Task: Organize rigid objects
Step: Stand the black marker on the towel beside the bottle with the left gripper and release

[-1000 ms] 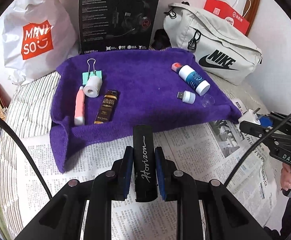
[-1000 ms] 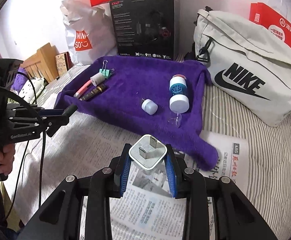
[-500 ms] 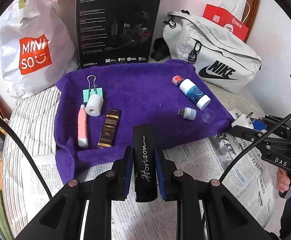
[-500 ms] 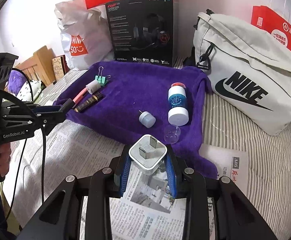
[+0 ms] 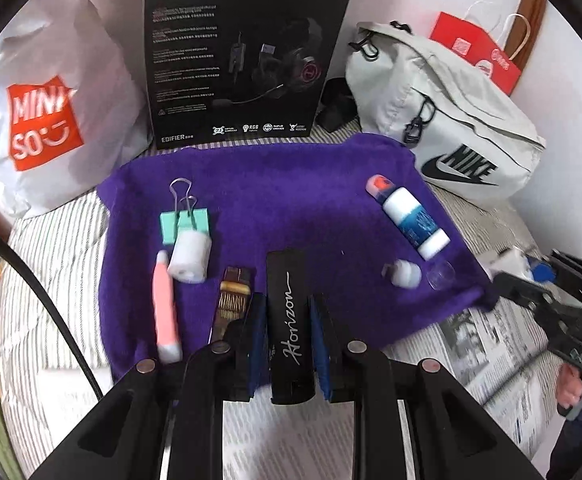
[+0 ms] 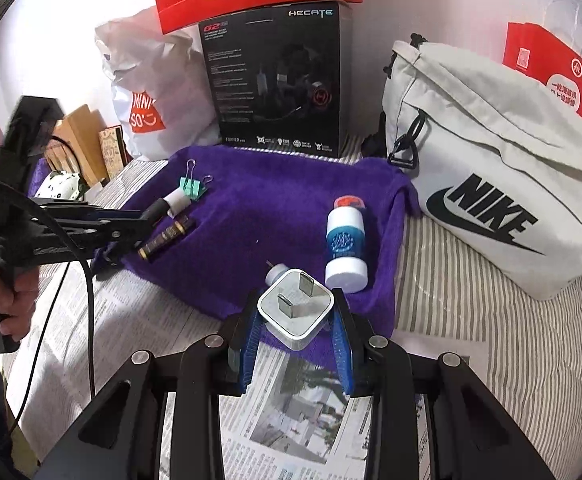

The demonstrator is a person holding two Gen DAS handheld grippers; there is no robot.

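left gripper [image 5: 289, 332] clamps black horizon bar [image 5: 289, 320] over purple towel [image 5: 283, 200].

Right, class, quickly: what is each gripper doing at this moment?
Left gripper: shut on the black Horizon case.
Right gripper: shut on the white plug adapter.

My left wrist camera looking steeply down close over the purple towel [image 5: 311, 200], my right one angling in from its near corner, both sharing the towel mid-frame.
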